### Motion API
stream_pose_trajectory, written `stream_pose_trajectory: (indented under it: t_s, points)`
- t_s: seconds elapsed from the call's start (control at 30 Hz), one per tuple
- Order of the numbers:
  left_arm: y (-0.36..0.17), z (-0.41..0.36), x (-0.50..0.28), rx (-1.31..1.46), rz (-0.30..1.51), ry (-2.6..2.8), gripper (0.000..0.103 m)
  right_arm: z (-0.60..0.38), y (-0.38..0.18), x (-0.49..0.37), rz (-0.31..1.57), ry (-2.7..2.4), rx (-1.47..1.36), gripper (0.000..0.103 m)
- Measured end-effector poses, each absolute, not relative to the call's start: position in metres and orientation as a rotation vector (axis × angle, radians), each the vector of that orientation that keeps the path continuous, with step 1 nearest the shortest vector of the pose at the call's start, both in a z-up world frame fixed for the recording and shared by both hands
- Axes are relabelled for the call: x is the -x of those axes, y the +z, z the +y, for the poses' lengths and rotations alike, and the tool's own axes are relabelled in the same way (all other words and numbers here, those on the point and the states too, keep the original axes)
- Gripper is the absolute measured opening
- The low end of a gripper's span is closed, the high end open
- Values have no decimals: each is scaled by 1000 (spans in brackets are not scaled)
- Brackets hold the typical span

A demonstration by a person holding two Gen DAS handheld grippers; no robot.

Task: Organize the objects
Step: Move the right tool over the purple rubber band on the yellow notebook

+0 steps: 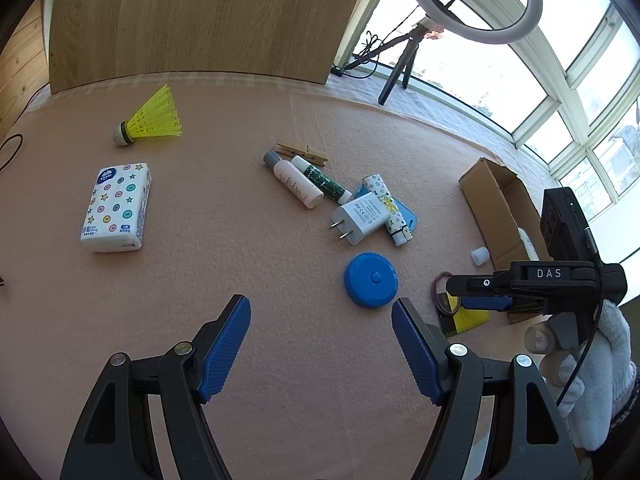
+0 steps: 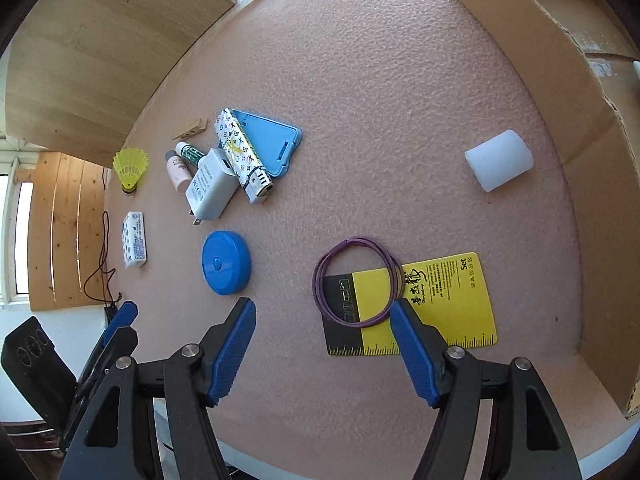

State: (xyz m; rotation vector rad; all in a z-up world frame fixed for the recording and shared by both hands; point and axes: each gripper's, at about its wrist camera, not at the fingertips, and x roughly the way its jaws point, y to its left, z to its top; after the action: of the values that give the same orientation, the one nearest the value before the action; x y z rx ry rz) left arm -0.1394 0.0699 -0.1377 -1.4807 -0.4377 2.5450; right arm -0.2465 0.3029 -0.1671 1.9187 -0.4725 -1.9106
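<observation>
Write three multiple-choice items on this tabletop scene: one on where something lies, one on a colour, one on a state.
1. Where does the purple wire loop lie?
A. Inside the cardboard box
B. Partly on the yellow card
C. On the tissue pack

2. What colour is the shuttlecock's skirt?
A. Yellow
B. White
C. Red

3. How does the right hand-held gripper stand?
A. Shut on the white cap
B. Shut on the blue round case
C. Open, holding nothing

Answers:
1. B: the loop overlaps one end of the yellow card, the rest of it on the pink mat.
2. A: the shuttlecock has a yellow plastic skirt on a pale cork.
3. C: the right hand-held gripper has its jaws apart with only mat, wire and card beneath them.
</observation>
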Motion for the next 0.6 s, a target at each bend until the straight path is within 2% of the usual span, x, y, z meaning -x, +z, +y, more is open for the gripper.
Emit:
stream_pose_trajectory:
  t_s: [0.37,0.6]
  points:
    - [-148,70,138,1520,-420,2538,76,287,-163,281,-516,-1926,-1811,67]
    - [-163,95,153,1543,-338,2480,76,306,-149,270,-331,-2059,-1786,65]
